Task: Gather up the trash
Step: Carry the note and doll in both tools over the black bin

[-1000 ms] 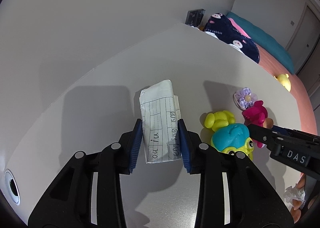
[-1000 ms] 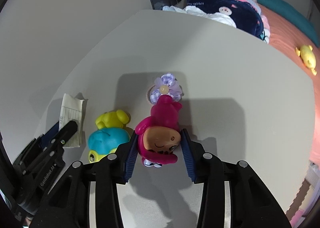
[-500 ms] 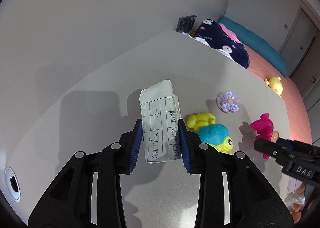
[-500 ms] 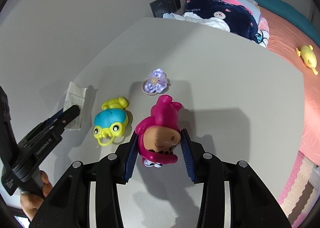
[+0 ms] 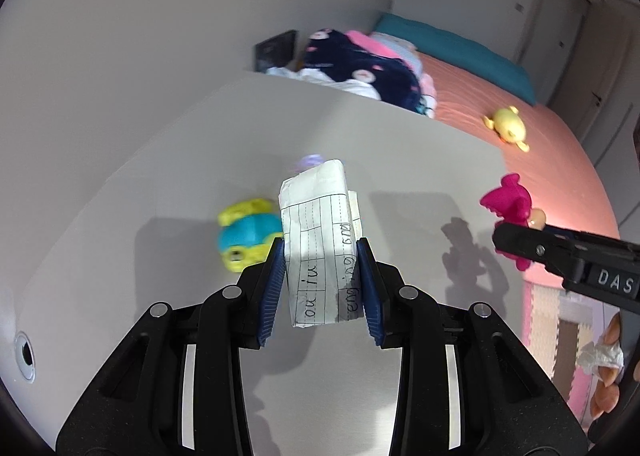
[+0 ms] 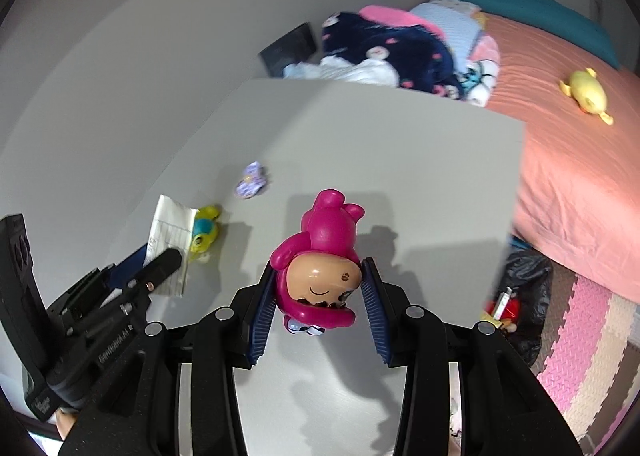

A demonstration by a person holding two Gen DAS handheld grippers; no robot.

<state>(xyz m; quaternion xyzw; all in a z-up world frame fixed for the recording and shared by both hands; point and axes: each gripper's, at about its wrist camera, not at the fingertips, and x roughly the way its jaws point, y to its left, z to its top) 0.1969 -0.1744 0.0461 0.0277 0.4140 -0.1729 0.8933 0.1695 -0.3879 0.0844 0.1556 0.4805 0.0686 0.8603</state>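
Left gripper point(image 5: 322, 276): black body, blue ribbed pads. Between them, folded paper point(image 5: 320, 244): white, ruled with black grid lines and handwriting.
Right gripper point(image 6: 318, 296): same black and blue. Between its pads, a doll point(image 6: 320, 268): magenta hood, tan face.
Table point(image 6: 360, 136): plain pale grey.
Left of the paper, a toy point(image 5: 246, 234): turquoise with yellow-green.
Beyond the doll, a hair tie point(image 6: 251, 185): lilac check.
Beyond both, the bed point(image 6: 560, 176): salmon cover, teal pillow, navy blanket with pink spots, a yellow duck point(image 6: 586, 92).
Floor mat point(image 6: 580, 336), right of the doll: pink, cream and grey.
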